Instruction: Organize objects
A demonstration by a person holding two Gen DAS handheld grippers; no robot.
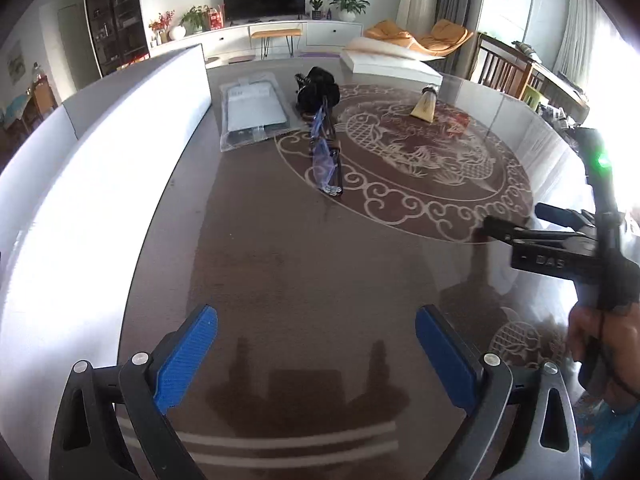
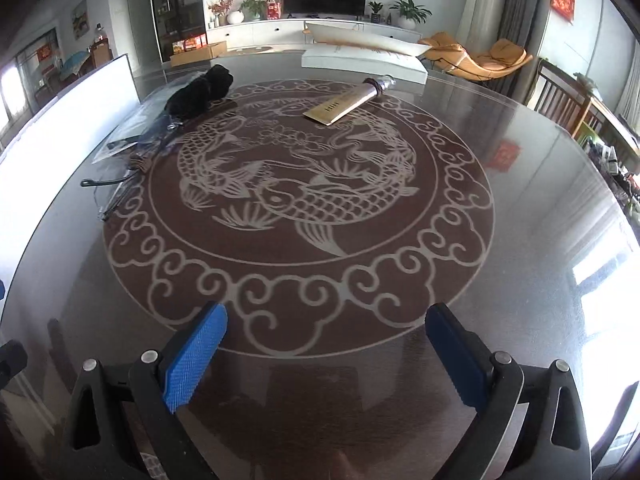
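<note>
A round glass table with a fish pattern [image 2: 304, 200] holds the objects. A black crumpled cloth [image 1: 318, 88] [image 2: 200, 92] lies at the far side, with a clear blue-tinted plastic piece with dark rods [image 1: 326, 160] in front of it. A flat clear plastic package [image 1: 252, 110] lies left of the cloth. A gold tube with a silver cap [image 2: 348, 102] [image 1: 425, 106] lies at the far right. My left gripper [image 1: 316, 354] is open and empty above the near table. My right gripper [image 2: 326, 354] is open and empty; it also shows at the right in the left wrist view [image 1: 516, 222].
A white board [image 1: 92, 168] stands along the table's left edge. White flat boxes [image 2: 360, 60] lie at the table's far edge. Wooden chairs [image 2: 568, 100] stand at the right. A TV cabinet and plants are far behind.
</note>
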